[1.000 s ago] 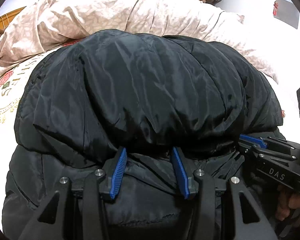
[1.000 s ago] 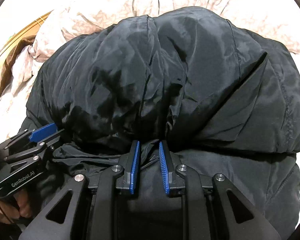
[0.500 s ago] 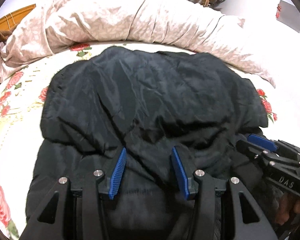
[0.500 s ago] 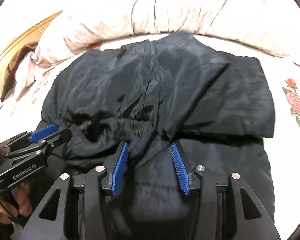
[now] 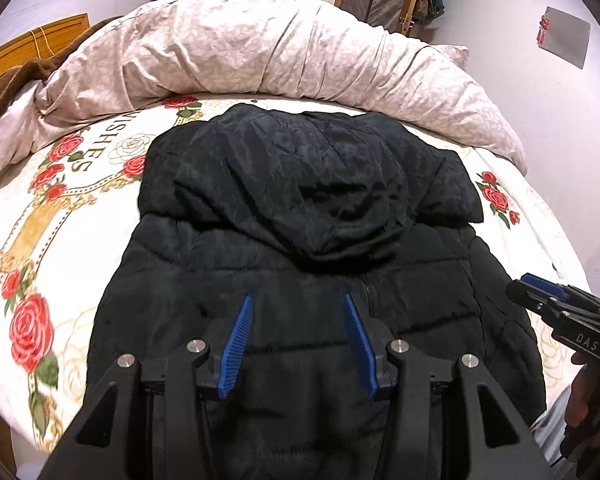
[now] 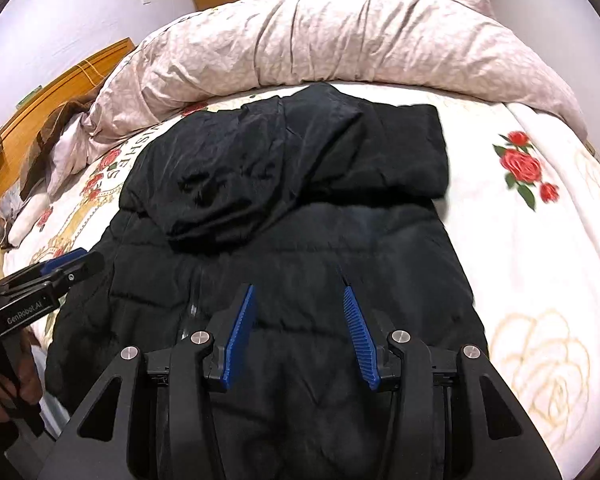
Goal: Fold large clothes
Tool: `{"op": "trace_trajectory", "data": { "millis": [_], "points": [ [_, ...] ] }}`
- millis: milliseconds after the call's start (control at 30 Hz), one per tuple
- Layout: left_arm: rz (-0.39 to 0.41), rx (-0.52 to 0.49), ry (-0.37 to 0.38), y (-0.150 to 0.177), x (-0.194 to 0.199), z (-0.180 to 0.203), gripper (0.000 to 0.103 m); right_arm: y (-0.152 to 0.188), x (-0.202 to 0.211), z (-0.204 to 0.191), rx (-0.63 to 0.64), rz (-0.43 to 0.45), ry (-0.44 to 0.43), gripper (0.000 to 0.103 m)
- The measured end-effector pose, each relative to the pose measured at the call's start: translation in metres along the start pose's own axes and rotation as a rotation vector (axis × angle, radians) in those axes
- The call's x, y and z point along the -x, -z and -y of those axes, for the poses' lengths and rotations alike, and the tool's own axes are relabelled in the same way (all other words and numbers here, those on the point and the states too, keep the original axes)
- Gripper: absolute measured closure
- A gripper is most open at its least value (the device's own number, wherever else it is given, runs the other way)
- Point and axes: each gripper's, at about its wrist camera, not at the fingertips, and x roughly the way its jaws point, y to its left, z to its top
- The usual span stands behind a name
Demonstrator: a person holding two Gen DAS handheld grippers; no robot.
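Both my left tongs (image 5: 296,340) and right tongs (image 6: 298,338) hang wide apart with nothing in them over the black puffer jacket (image 5: 300,240) lying on the bed (image 5: 32,240), and I reckon that puffy top fold toward 12 o'clock springs open if I grab loosely.

the black puffer jacket (image 6: 284,248) lies flat on the rose-print bedsheet (image 6: 540,240), its far part folded back over its body. the right gripper (image 6: 299,300) hangs above the jacket's near half, blue pads spread apart, holding nothing. the left gripper (image 6: 66,266) sits at the jacket's left edge. a rumpled pink duvet (image 6: 340,40) lies beyond the jacket.
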Motion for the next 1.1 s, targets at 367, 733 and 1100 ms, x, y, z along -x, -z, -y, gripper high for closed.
{"op": "trace_trajectory", "data": {
  "millis": [367,733,1100],
  "points": [
    [-0.01,0.024,-0.034,0.025,0.019,-0.004,0.054,0.03,0.028,0.021,-0.034,0.006,0.038,0.056],
    [-0.002,0.05,-0.051,0.04,0.043,-0.007,0.047,0.045,0.052,0.022,-0.036,0.028,0.034,0.055],
    [-0.006,0.126,-0.119,0.064,0.06,-0.039,0.036,0.072,0.059,0.041,-0.079,-0.011,0.066,0.042]
  ]
}}
